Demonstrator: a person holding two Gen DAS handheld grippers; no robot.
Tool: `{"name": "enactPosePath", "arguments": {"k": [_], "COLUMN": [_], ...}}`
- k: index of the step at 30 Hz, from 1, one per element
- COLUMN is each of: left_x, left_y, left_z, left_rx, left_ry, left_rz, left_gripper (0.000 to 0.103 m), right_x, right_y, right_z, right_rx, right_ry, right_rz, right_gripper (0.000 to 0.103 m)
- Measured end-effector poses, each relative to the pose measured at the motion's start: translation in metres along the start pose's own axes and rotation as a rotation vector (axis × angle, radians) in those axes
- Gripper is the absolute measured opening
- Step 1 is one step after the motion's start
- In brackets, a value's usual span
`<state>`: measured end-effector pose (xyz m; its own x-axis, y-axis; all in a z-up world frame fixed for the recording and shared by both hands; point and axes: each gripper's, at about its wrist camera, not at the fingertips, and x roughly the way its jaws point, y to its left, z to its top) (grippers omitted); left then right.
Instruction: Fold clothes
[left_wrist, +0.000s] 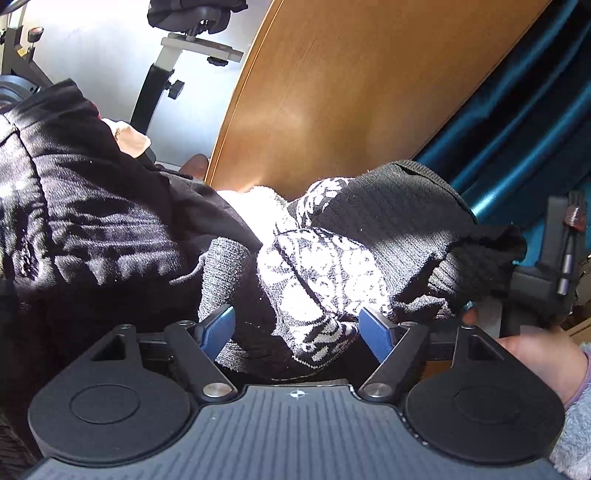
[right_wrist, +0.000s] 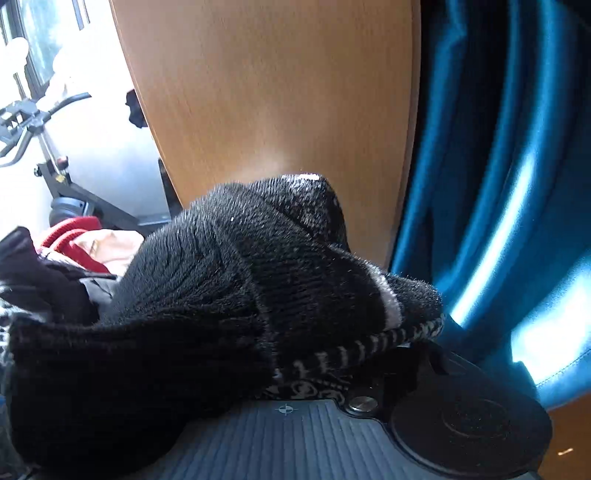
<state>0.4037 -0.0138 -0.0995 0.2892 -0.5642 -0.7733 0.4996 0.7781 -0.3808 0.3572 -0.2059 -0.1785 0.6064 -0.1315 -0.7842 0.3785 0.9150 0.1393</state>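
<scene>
Two blue pads of the left tongs (left_wrist: 297, 334) stand spread wide at the bottom of the left view; the black and white knit sweater (left_wrist: 314, 266) lies bunched between them, but they do not squeeze it. It rests on the wooden tabletop (left_wrist: 351, 92), with a blue curtain (left_wrist: 535, 122) at the right. In the right view the sweater covers the right tongs (right_wrist: 258, 369); I cannot tell if they are spread or pinching. A hand (left_wrist: 543, 358) shows at lower right.
</scene>
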Motion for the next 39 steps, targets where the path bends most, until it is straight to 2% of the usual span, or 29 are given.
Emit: {"name": "enactPosePath", "arguments": {"k": [1, 3, 8, 11, 19, 24, 31, 35, 39], "left_x": [-0.003, -0.009, -0.019, -0.025, -0.044, -0.055, -0.062, -0.064, -0.067], "left_y": [-0.002, -0.002, 0.005, 0.009, 0.024, 0.034, 0.043, 0.048, 0.053], "left_z": [0.000, 0.000, 0.002, 0.002, -0.002, -0.005, -0.008, -0.009, -0.009], "left_rx": [0.019, 0.035, 0.007, -0.006, -0.036, -0.061, -0.076, -0.088, -0.103], "left_ry": [-0.013, -0.040, -0.072, -0.075, -0.104, -0.119, -0.125, -0.121, -0.114], "left_rz": [0.019, 0.031, 0.024, 0.036, 0.053, 0.060, 0.077, 0.103, 0.127], "left_gripper": [0.086, 0.086, 0.089, 0.089, 0.089, 0.090, 0.092, 0.093, 0.093], "right_x": [0.002, 0.005, -0.006, -0.008, -0.026, -0.039, -0.048, -0.055, -0.059], "right_y": [0.000, 0.001, -0.005, 0.008, 0.029, 0.033, 0.037, 0.043, 0.048], "right_z": [-0.003, -0.006, -0.012, -0.013, 0.000, 0.012, 0.018, 0.016, 0.013], "right_rx": [-0.015, -0.023, -0.019, -0.041, -0.036, -0.031, -0.053, -0.073, -0.079], "right_ry": [0.010, 0.024, 0.023, 0.010, -0.048, -0.086, -0.081, -0.083, -0.082], "right_rz": [-0.012, -0.023, -0.066, -0.081, -0.081, -0.043, -0.033, 0.011, 0.009], "right_gripper": [0.054, 0.059, 0.070, 0.077, 0.077, 0.082, 0.085, 0.098, 0.099]}}
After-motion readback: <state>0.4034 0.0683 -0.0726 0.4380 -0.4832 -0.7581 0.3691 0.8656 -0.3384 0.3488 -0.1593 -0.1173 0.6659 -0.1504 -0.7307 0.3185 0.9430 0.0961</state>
